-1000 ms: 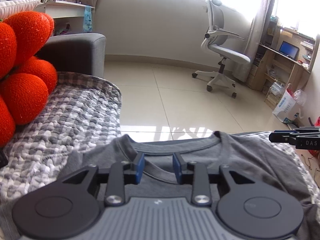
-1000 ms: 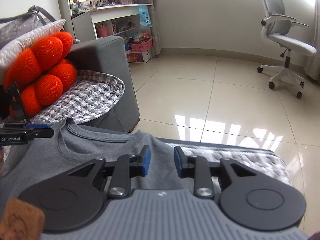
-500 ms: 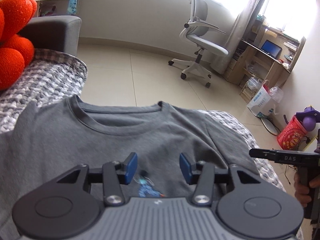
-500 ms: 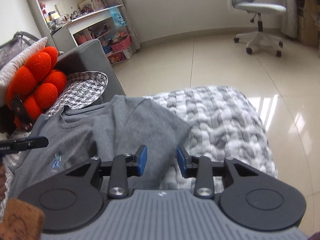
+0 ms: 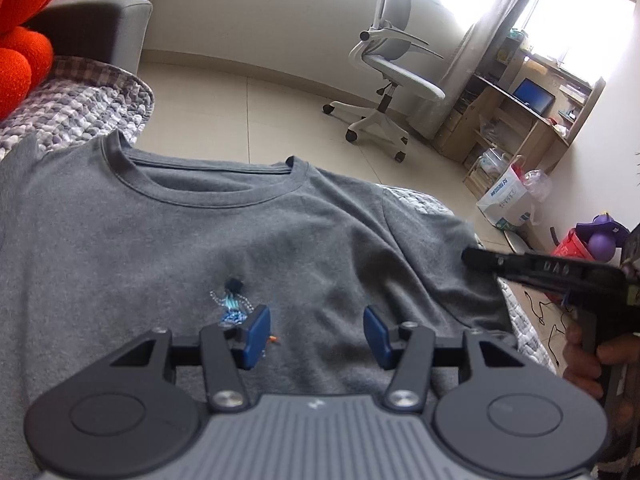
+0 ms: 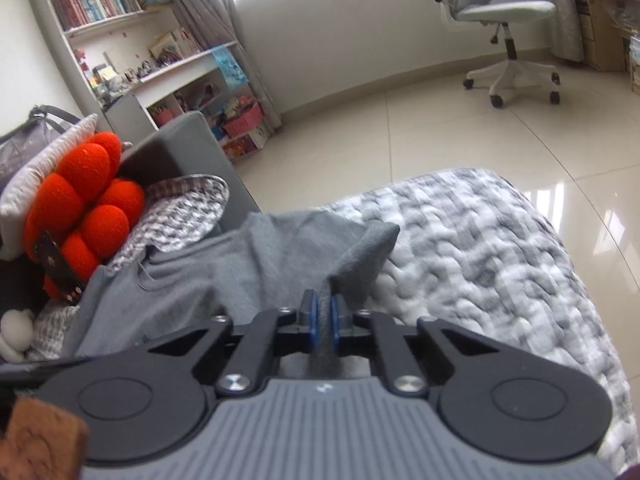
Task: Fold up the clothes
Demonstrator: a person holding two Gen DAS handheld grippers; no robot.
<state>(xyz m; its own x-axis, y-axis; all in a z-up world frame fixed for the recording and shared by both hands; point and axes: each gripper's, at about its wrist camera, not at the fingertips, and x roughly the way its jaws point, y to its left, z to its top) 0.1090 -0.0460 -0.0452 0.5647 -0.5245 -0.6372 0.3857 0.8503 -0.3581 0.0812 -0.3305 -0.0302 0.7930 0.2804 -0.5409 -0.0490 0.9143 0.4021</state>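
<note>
A grey T-shirt lies front up on a grey-white knitted blanket, collar away from me, with a small blue print on its chest. My left gripper is open and empty, hovering over the shirt's chest. My right gripper is shut on the grey T-shirt's right sleeve edge and lifts a fold of it off the blanket. The right gripper also shows in the left wrist view at the shirt's right sleeve.
An orange knotted cushion and a grey sofa arm stand to the left. The knitted blanket extends right to the bed edge, with tiled floor beyond. An office chair and desk shelves stand across the room.
My right gripper has closed on the shirt's right sleeve and raised it. My left gripper has opened a little wider and moved back over the chest.
</note>
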